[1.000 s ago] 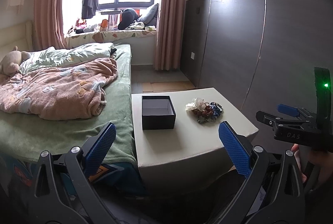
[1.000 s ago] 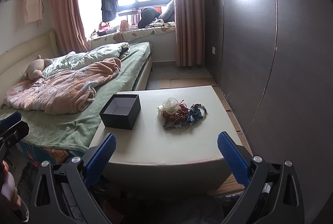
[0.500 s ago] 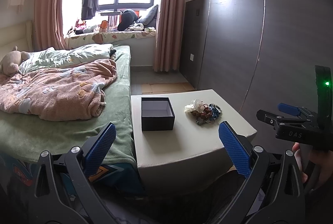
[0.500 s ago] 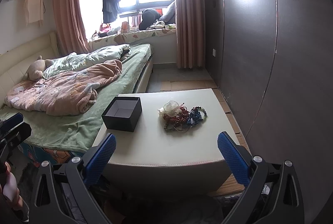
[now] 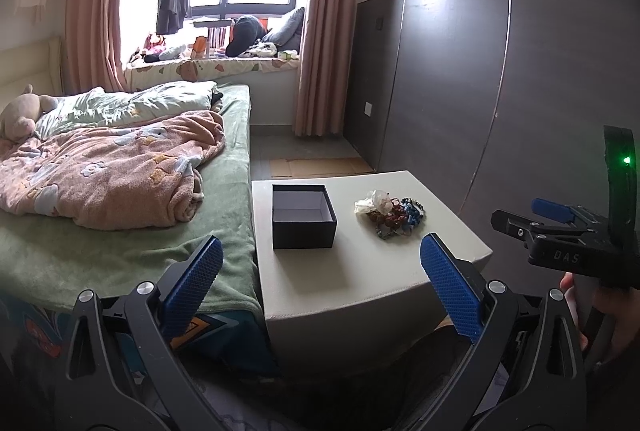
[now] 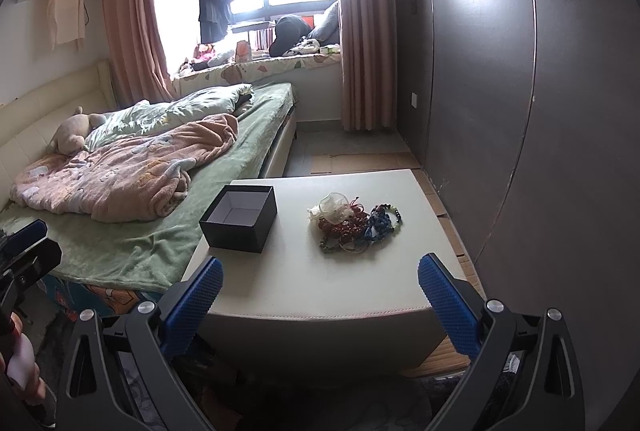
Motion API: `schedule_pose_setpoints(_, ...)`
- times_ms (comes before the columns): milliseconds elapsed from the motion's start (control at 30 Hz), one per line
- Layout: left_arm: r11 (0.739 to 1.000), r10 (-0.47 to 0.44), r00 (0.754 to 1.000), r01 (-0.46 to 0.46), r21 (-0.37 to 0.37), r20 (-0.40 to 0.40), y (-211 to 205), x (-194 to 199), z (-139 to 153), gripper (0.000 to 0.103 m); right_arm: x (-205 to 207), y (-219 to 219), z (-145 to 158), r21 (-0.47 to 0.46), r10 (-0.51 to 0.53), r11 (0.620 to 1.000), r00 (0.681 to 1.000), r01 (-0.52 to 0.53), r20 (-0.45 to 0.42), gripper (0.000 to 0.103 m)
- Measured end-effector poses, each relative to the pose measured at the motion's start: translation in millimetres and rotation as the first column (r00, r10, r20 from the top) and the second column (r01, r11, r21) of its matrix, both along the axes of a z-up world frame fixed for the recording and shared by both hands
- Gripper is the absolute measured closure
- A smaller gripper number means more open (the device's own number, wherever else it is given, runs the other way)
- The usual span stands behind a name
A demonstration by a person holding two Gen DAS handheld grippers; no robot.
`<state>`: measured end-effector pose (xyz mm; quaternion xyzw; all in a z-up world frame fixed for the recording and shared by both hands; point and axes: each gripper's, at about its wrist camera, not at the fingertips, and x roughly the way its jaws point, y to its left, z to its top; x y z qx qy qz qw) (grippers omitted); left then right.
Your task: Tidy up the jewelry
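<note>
The left tool (image 5: pixel 320 283) is released, its blue-padded fingers (image 5: pixel 192 281) spread wide and holding nothing; it hovers short of the near edge of the desk (image 5: pixel 360 283). The right tool (image 6: pixel 320 287) is likewise released and empty, positioned off the same near edge. In the left wrist view the right tool appears at the right border, gripped by a hand (image 5: pixel 600 307), with a green indicator lit on its mount. The desk is a low cream-coloured block standing beside the bed (image 6: pixel 132 247). The jewelry pile (image 6: pixel 354 225), a tangle of red, blue and green beaded strands with a pale translucent piece on top, lies on the desk toward its far right portion, well ahead of both tools and touching neither. An open black box (image 6: pixel 240 217) with a pale interior stands on the desk near its left edge, apart from the jewelry pile. The box interior shows no contents. A pink blanket (image 6: pixel 120 175) lies crumpled on the bed.
</note>
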<state>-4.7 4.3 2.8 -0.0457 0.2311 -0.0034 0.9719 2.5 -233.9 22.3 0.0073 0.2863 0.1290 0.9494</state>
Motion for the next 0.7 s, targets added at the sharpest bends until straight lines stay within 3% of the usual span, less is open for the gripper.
schedule_pose_setpoints(333,0.999,-0.031,0.999,0.031,-0.013,-0.020,1.3,13.9,-5.1,0.004,11.6,-8.7,-4.3,0.052,0.013,0.999,1.000,-0.012,-0.024,0.007)
schedule_pose_setpoints(700,0.993,-0.097,0.994,0.094,-0.065,-0.048,-7.5,70.7,-15.4,0.004,60.2,-40.7,-29.8,0.093,-0.037,0.995,0.994,0.047,-0.101,0.008)
